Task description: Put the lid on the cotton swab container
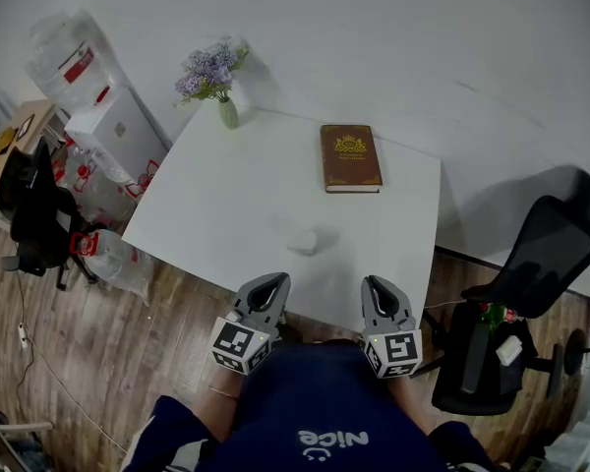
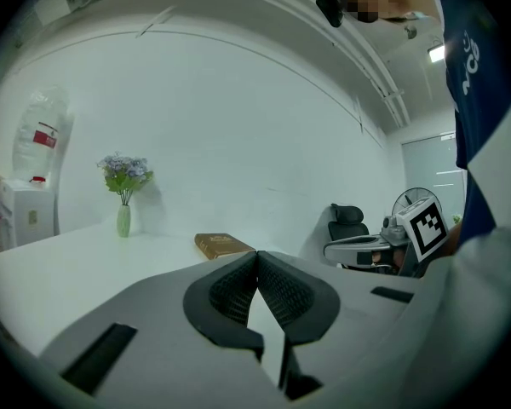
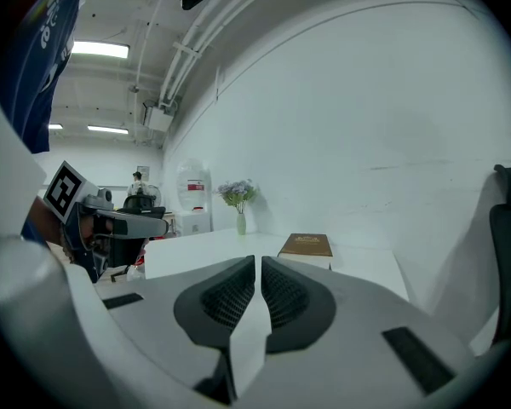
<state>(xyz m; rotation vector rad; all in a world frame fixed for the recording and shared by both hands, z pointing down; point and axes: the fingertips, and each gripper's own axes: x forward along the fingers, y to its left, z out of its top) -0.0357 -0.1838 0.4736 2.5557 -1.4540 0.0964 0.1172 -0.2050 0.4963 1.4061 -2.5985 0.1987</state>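
Jaws on the left gripper [image 1: 268, 285] are pressed together with nothing between them. The right gripper [image 1: 377, 288] beside it is likewise closed and empty. Both hover at the 6 o'clock edge of the white worktop [image 1: 216, 200], just in front of the person's body. Beyond them, near the middle of the worktop and well clear of both, sits the small pale cotton swab container [image 1: 302, 241]; its lid cannot be made out separately. Nothing lies between it and the grippers. Farther off, a brown book [image 1: 350, 157] lies at 1 o'clock and a vase [image 1: 228, 113] of purple flowers [image 1: 209, 71] stands at 11 o'clock. A black office chair [image 1: 541, 264] is at 3 o'clock and a water dispenser [image 1: 113, 126] at 10 o'clock.
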